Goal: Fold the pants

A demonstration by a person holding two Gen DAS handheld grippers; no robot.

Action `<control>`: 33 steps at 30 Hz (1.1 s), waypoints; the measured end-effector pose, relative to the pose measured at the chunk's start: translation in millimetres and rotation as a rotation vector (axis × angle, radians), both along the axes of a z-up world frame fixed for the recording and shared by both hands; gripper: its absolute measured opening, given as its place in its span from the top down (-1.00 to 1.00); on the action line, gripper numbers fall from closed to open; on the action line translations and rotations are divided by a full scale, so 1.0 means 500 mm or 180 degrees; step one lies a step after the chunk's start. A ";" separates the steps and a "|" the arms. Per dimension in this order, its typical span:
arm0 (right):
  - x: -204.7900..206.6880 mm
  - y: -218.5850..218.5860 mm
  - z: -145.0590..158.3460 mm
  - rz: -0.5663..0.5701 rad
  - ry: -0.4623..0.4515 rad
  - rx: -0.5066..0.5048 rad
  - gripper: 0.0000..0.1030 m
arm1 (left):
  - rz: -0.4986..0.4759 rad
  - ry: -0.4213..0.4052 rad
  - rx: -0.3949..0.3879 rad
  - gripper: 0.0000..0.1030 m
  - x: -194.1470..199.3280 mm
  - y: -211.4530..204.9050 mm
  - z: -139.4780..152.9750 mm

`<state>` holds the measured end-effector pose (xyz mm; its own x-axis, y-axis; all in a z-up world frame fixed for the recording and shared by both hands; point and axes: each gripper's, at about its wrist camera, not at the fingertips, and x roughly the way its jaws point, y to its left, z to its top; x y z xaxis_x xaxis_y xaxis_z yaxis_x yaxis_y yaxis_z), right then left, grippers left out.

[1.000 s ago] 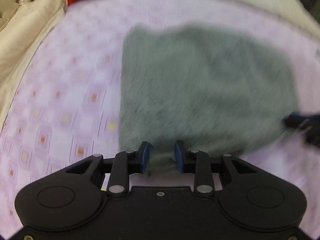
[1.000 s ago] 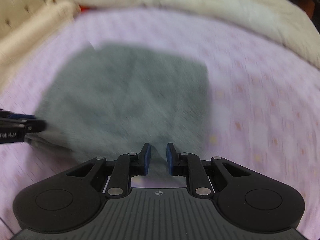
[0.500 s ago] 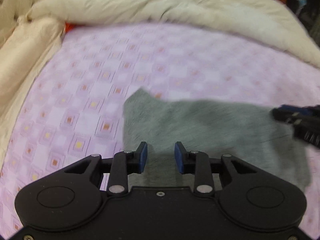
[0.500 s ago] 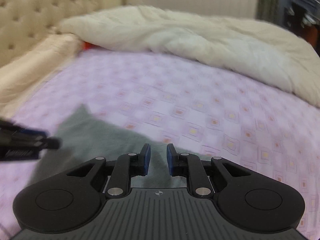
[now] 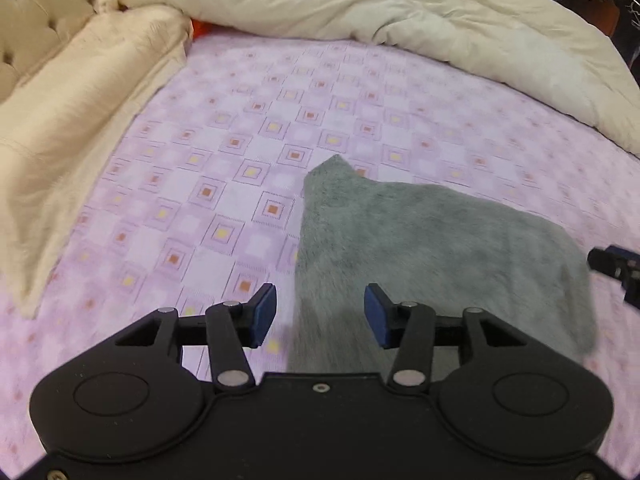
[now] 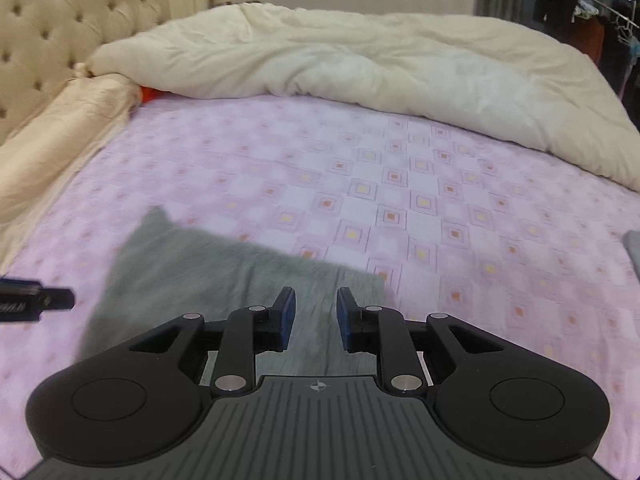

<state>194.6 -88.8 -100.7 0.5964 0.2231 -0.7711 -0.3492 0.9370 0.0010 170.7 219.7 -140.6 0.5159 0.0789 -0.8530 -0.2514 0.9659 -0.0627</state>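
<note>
Pants (image 5: 420, 248) lie flat in a compact grey bundle on the bed (image 5: 248, 128), both grippers above its near edge, left gripper (image 5: 320, 316) opening wide, right gripper (image 6: 316, 318) opening narrower, nothing pinched, so this reads as release after the fold

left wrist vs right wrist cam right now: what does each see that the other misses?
Only the left wrist view: the left gripper head-on, its jaws opening, nothing pinched between them.

Only the right wrist view: the right gripper head-on, jaws also opening and clear of the cloth; a flat grey item at the right edge; a dark clothes rack.

Both: the folded fuzzy grey pants on the pink patterned bedsheet, the rumpled cream duvet, and the tufted beige headboard.
</note>
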 end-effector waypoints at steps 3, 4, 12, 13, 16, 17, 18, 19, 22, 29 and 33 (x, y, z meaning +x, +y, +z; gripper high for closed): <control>-0.065 -0.007 0.039 0.0038 0.0081 -0.0025 0.59 | -0.0020 0.0009 0.0008 -0.11 -0.044 -0.032 0.040; -0.087 -0.010 0.053 0.0064 0.0104 -0.0024 0.59 | -0.0041 0.0015 0.0021 -0.12 -0.060 -0.046 0.052; -0.186 -0.032 0.136 0.0014 0.0094 0.0105 0.59 | -0.0103 0.0033 0.0054 -0.12 -0.152 -0.124 0.127; -0.192 -0.033 0.142 0.0000 0.0088 0.0122 0.59 | -0.0085 0.0025 0.0027 -0.12 -0.162 -0.128 0.135; -0.219 -0.040 0.157 -0.0006 0.0043 0.0138 0.59 | -0.0016 -0.0014 -0.0063 -0.12 -0.193 -0.135 0.159; -0.230 -0.042 0.162 -0.0011 0.0027 0.0144 0.59 | -0.0009 -0.0033 -0.0069 -0.12 -0.204 -0.140 0.166; -0.238 -0.043 0.165 -0.0016 0.0013 0.0152 0.59 | -0.0012 -0.0057 -0.0064 -0.12 -0.214 -0.144 0.174; -0.245 -0.046 0.169 -0.0021 0.0001 0.0164 0.59 | -0.0022 -0.0074 -0.0049 -0.12 -0.222 -0.149 0.179; -0.263 -0.050 0.176 -0.0040 -0.0032 0.0186 0.59 | -0.0040 -0.0116 -0.0005 -0.12 -0.240 -0.158 0.192; -0.288 -0.050 0.187 -0.0053 -0.0101 0.0198 0.59 | -0.0049 -0.0161 0.0012 -0.12 -0.258 -0.171 0.205; -0.293 -0.050 0.193 -0.0054 -0.0141 0.0203 0.59 | -0.0067 -0.0183 0.0020 -0.12 -0.263 -0.179 0.206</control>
<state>47.9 -113.6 -4.3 0.6338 0.2605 -0.7283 -0.3343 0.9414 0.0458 39.0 130.4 -37.8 0.5656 0.0728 -0.8215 -0.2272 0.9713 -0.0704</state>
